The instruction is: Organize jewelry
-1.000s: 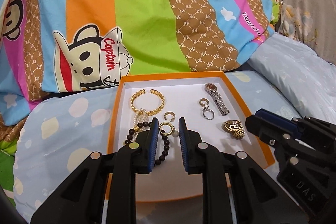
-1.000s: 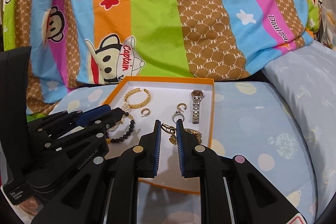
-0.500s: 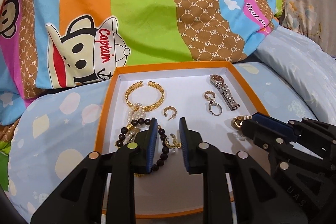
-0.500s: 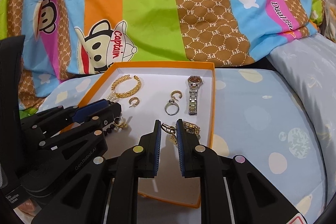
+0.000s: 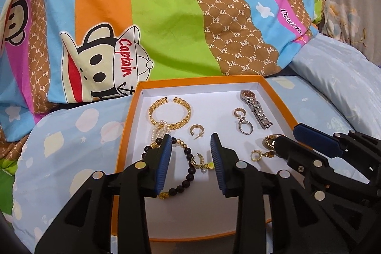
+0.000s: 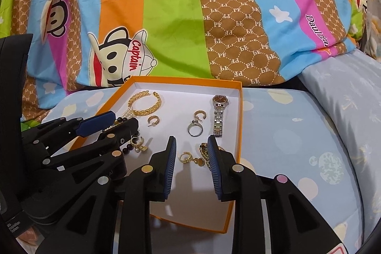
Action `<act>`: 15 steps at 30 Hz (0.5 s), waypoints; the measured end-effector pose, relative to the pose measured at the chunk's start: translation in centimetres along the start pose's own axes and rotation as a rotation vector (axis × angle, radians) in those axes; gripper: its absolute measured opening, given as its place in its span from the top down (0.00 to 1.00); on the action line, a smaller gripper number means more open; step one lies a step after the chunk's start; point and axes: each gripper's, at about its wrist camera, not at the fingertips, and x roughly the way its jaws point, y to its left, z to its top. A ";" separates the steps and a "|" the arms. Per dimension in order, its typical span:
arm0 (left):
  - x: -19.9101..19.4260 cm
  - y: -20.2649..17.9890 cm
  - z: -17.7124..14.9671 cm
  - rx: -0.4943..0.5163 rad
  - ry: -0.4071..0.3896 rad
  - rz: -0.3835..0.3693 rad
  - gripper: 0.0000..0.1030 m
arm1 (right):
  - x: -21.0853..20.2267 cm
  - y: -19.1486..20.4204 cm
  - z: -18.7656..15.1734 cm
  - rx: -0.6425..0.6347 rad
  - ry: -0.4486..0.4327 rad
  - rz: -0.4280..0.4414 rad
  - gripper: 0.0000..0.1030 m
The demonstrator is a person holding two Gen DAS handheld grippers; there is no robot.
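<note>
Both tools gape empty over the shallow orange-rimmed white box: the left tool straddles a pearl-drop gold earring touching the black bead bracelet, risking snagging both.

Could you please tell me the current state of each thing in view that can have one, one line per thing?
Orange box: lid off, lying flat on the bedding.
Left gripper: jaws open, over the black bead bracelet.
Right gripper: jaws open, either side of a gold drop earring.
Gold bangle: open cuff, lying flat.
Watch: strap stretched out straight, face up.
Silver ring: lying flat.
</note>
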 end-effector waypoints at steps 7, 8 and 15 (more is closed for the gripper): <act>-3.0 0.7 -1.0 -0.012 -0.021 0.018 0.67 | -2.8 0.8 -1.1 0.005 -0.016 0.002 0.60; -3.5 0.8 -1.3 -0.015 -0.023 0.017 0.65 | -3.4 0.9 -1.5 0.011 -0.016 0.005 0.59; -7.7 1.2 -5.5 -0.014 -0.018 0.040 0.57 | -6.9 2.2 -5.8 0.032 -0.006 -0.009 0.52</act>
